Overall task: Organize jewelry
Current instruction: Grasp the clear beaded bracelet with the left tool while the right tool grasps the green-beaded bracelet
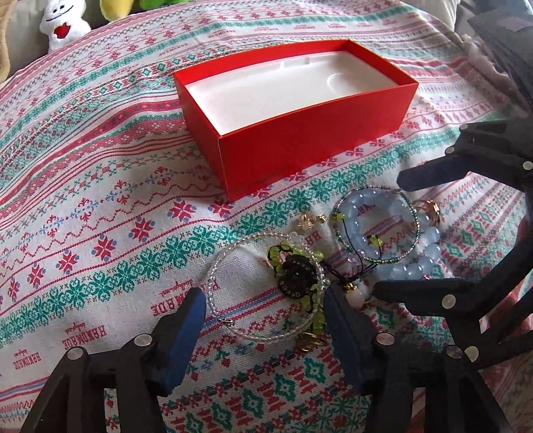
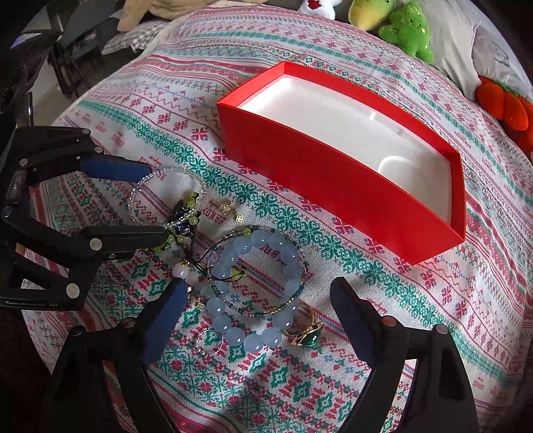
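A red box (image 1: 299,150) (image 2: 333,186) with a white liner stands open on the patterned cloth. In front of it lies a heap of jewelry. My left gripper (image 1: 265,296) (image 2: 156,202) is open, its fingers on either side of a clear bead bracelet (image 1: 230,246) (image 2: 140,186) and a black and green bead piece (image 1: 296,276) (image 2: 186,216), which lie flat. My right gripper (image 2: 260,284) (image 1: 389,234) stands open above a blue bead bracelet (image 2: 233,333) (image 1: 429,246) and a thin green bangle (image 2: 283,306). A gold ring with a green stone (image 2: 306,334) lies beside them.
Small gold earrings (image 1: 306,221) (image 2: 230,208) lie between the heap and the box. Plush toys line the far edge: white (image 1: 63,23), green (image 2: 406,30), orange (image 2: 506,106). Dark furniture (image 2: 73,50) stands beyond the cloth's far left edge.
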`<state>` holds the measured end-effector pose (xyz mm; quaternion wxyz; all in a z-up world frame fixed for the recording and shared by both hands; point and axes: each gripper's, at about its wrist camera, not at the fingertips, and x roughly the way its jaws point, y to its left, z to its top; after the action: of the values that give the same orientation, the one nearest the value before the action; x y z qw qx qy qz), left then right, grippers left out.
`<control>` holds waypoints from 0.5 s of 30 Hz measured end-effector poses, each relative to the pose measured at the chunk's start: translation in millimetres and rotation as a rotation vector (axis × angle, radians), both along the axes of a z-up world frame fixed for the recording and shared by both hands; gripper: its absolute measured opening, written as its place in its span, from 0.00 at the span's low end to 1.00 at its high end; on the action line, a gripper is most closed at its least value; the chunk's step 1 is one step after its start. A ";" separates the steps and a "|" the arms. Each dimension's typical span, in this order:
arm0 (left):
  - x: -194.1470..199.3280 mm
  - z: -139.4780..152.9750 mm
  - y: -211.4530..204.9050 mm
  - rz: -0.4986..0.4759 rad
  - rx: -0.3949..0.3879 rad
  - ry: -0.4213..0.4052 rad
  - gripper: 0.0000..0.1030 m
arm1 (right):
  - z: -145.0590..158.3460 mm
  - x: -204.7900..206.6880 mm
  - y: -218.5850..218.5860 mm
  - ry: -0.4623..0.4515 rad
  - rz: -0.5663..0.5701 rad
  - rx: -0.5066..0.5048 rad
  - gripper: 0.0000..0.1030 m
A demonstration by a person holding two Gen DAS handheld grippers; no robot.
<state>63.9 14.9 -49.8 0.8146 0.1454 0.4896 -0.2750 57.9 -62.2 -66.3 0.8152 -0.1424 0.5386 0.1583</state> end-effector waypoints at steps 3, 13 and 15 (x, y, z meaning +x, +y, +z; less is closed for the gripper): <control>4.4 -4.8 -0.2 0.014 0.001 0.017 0.65 | -2.4 3.5 1.0 0.004 -0.001 0.006 0.77; 7.8 -1.4 -0.7 0.024 -0.038 0.021 0.51 | -0.6 5.4 0.4 0.001 0.005 0.031 0.58; 6.8 1.2 0.8 0.023 -0.042 0.019 0.51 | 2.8 3.3 0.4 -0.009 0.005 0.031 0.58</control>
<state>70.6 15.6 -48.6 0.8158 0.1198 0.4932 -0.2771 61.2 -61.7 -63.5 0.8193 -0.1317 0.5321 0.1680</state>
